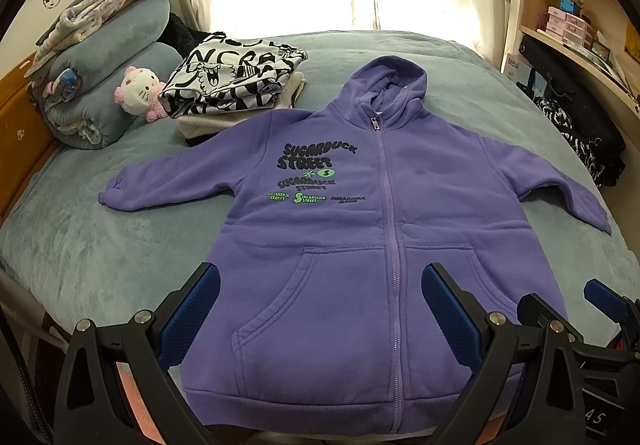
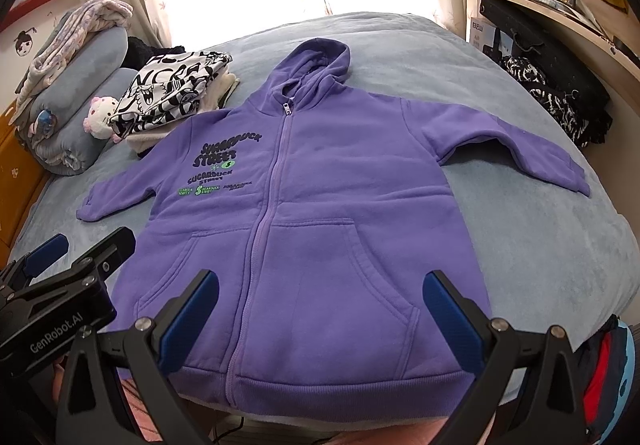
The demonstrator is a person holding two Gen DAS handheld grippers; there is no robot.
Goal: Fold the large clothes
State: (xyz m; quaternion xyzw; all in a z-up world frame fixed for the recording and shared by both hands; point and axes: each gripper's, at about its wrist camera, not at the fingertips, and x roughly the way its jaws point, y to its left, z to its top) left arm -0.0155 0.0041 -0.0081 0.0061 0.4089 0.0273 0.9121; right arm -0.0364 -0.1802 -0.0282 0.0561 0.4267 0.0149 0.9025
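Note:
A purple zip-up hoodie [image 1: 340,229] with dark and green lettering lies flat, front up, on the blue-grey bed [image 1: 80,237], sleeves spread to both sides and hood toward the window. It also shows in the right wrist view [image 2: 320,205]. My left gripper [image 1: 320,305] is open and empty, above the hoodie's lower left pocket near the hem. My right gripper [image 2: 320,309] is open and empty, above the lower right pocket. The right gripper shows at the right edge of the left wrist view [image 1: 568,309]; the left gripper shows at the left of the right wrist view [image 2: 80,249].
A stack of folded clothes with a black-and-white printed top [image 1: 236,77] lies by the hoodie's left sleeve. A plush cat [image 1: 138,95] and rolled blankets [image 1: 100,65] sit at the left. Dark clothes [image 1: 576,133] lie at the bed's right edge below wooden shelves [image 1: 568,25].

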